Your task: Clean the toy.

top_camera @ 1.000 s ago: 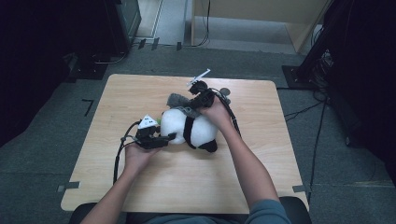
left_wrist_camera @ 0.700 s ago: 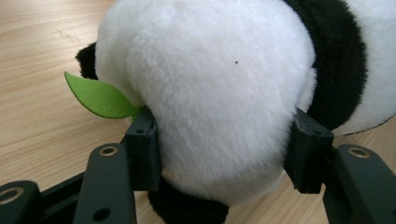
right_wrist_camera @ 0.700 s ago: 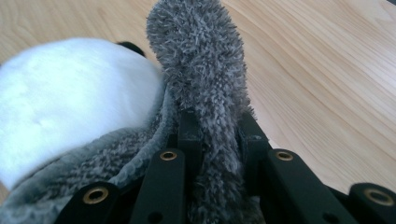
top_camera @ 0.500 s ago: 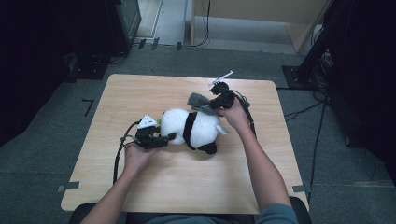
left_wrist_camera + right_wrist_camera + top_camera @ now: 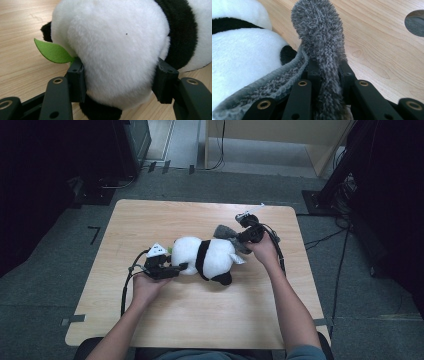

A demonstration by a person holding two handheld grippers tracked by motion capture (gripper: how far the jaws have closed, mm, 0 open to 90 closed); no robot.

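I see the toy panda [image 5: 205,257] lying on its side near the middle of the wooden table [image 5: 200,320]. My left gripper [image 5: 167,270] clamps the panda's white head, one jaw pressed into the plush on either side, with a green felt leaf [image 5: 53,52] poking out just beside the left jaw. My right gripper [image 5: 242,240], at the right end of the panda, has its jaws narrowed tight on a grey fuzzy cloth [image 5: 322,50] that touches the panda's body.

The table [image 5: 200,320] is bright under soft light from above, and the room around it is very dark. Shadows are faint. The high view looks a bit fuzzy. Both gripper views look sharp up close.
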